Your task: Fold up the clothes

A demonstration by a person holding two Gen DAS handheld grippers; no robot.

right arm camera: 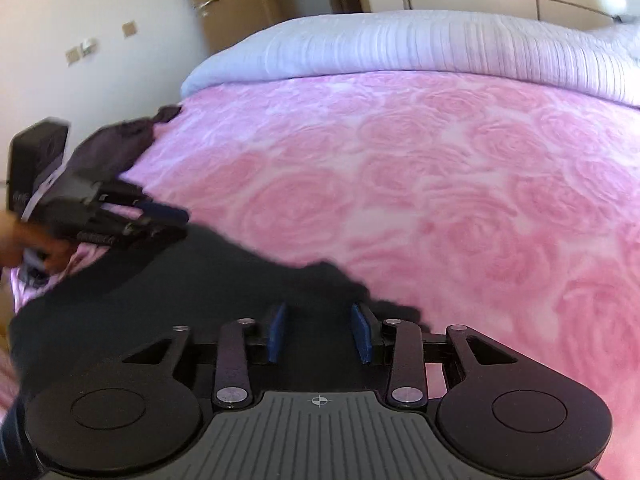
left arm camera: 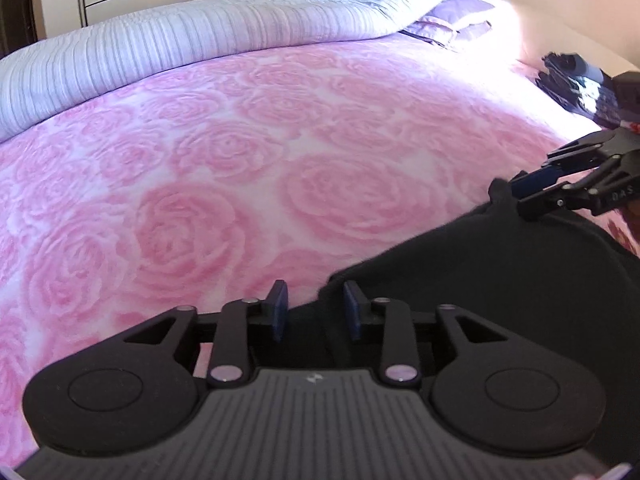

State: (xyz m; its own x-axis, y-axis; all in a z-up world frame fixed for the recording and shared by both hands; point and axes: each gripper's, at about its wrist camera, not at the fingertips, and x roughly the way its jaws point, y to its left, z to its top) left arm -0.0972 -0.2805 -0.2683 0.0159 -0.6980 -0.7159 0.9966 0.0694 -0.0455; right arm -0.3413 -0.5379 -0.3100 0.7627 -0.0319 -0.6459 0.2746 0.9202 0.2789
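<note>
Pink rose bedspread [left arm camera: 240, 160] fills both frames. Across the lower right of the left view lies a black garment [left arm camera: 500, 280]; left gripper [left arm camera: 316, 308] and right gripper [right arm camera: 320, 332] straddle its edge, jaws spread, likely ready to pinch.

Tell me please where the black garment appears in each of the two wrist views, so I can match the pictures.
Left wrist view: the black garment fills the lower right, under the left gripper.
Right wrist view: the black garment spreads across the lower left, under the right gripper.
Shared landmark: the pink rose blanket, with the lilac ribbed duvet behind.
</note>
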